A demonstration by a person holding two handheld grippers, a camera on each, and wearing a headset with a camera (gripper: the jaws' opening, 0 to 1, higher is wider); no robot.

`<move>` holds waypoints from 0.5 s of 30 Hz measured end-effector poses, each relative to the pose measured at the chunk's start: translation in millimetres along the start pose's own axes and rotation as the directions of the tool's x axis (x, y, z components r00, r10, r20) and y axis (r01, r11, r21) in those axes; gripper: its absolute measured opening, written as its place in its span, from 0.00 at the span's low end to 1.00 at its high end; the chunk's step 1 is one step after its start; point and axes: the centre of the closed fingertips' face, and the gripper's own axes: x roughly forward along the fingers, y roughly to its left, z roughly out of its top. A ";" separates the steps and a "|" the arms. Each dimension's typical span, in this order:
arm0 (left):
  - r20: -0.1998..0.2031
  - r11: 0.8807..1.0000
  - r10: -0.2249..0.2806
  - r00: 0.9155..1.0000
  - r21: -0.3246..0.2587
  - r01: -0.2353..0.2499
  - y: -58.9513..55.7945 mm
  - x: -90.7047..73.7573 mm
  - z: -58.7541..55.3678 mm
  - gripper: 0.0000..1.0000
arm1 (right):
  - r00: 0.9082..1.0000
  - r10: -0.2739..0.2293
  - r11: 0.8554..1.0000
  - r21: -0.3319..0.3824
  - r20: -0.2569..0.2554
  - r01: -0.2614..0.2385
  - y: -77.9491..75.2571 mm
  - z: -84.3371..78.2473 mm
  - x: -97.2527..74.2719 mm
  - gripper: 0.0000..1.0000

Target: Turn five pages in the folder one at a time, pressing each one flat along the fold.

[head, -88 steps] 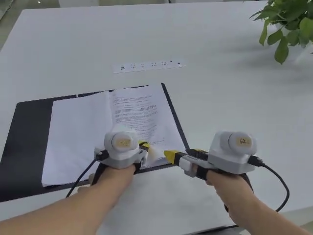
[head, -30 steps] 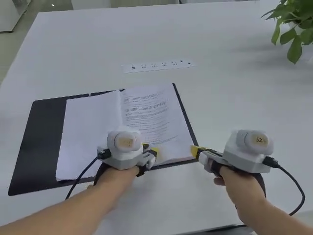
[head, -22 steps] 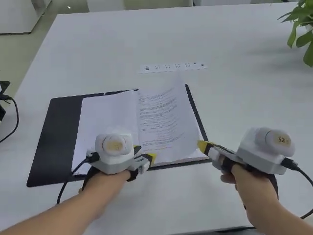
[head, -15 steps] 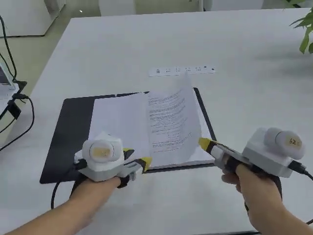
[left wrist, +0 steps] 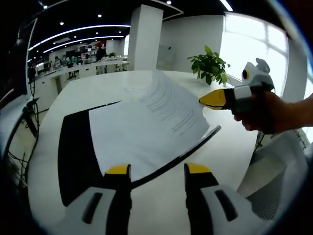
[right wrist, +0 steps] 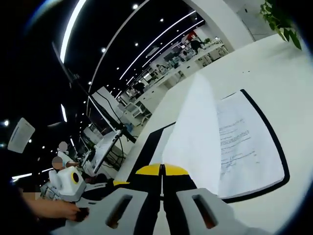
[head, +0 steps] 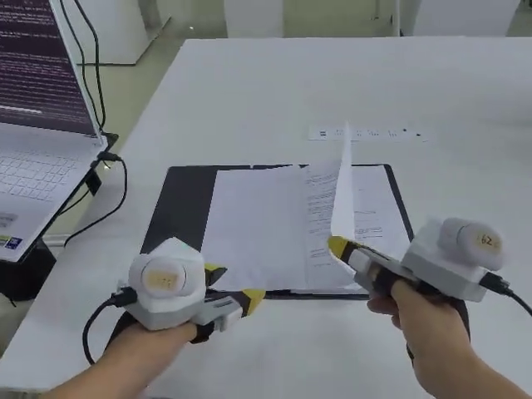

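Black folder (head: 179,216) lies open flat on white desk (head: 274,91), white sheets on both sides, printed text on right stack. Right tool (head: 337,247) is clamped on the near edge of one page (head: 342,191), jaws together with the sheet between the yellow tips. The page is lifted off the right stack and stands almost upright near the fold, top edge leaning slightly. Left tool (head: 234,283) has jaws spread, holding nothing, low over the desk just in front of the folder's near edge, left of the right tool, tips pointing at the folder. Power strip (head: 370,133) lies on the desk beyond the folder. Laptop (head: 33,125) at far left, off the desk, screen lit.
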 end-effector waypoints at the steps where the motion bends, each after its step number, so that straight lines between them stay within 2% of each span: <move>1: 0.004 1.000 0.011 1.000 -0.006 -0.011 3.0 -3.2 -0.5 0.42 | 1.000 0.009 1.000 -0.007 -0.009 -0.009 6.5 -2.0 6.0 0.00; 5: 0.013 0.998 0.044 0.999 -0.035 -0.043 16.0 -16.7 -7.9 0.40 | 0.998 0.041 0.999 -0.022 -0.046 -0.042 26.0 -11.8 23.3 0.00; 8: 0.021 0.997 0.061 0.998 -0.044 -0.060 21.0 -26.5 -12.0 0.40 | 0.995 0.056 0.998 -0.029 -0.083 -0.058 35.9 -24.0 36.5 0.00; 11: 0.038 0.994 0.086 0.996 -0.070 -0.084 31.3 -36.0 -10.7 0.40 | 0.991 0.060 0.997 -0.038 -0.118 -0.065 42.5 -37.9 48.8 0.00; 15: 0.051 0.991 0.107 0.993 -0.080 -0.103 39.0 -46.6 -10.9 0.39 | 0.987 0.065 0.997 -0.041 -0.147 -0.072 48.7 -49.9 59.0 0.00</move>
